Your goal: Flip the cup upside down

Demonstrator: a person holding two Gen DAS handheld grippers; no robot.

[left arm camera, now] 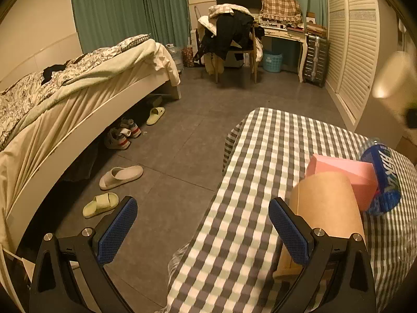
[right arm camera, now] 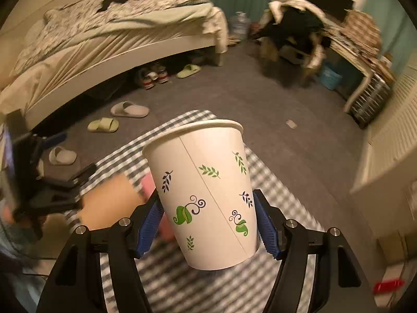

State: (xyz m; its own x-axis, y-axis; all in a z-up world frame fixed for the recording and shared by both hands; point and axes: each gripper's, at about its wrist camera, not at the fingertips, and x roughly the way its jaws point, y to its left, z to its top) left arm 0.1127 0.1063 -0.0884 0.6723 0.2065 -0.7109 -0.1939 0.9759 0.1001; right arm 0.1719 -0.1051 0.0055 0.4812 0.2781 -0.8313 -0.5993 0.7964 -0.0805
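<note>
My right gripper [right arm camera: 208,221] is shut on a white paper cup [right arm camera: 206,195] with green and black leaf prints. It holds the cup in the air above the checked table [right arm camera: 169,281], rim up and tilted a little to the left. The cup also shows as a blur at the right edge of the left wrist view [left arm camera: 393,78]. My left gripper [left arm camera: 203,229] is open and empty, over the table's left edge, and shows at the left of the right wrist view [right arm camera: 60,164].
On the table [left arm camera: 250,182] lie a tan block [left arm camera: 325,200], a pink box [left arm camera: 346,172] and a blue-labelled water bottle [left arm camera: 383,177] on its side. Slippers [left arm camera: 120,177] and shoes lie on the floor by the bed [left arm camera: 65,99]. A louvred wardrobe [left arm camera: 351,39] stands at right.
</note>
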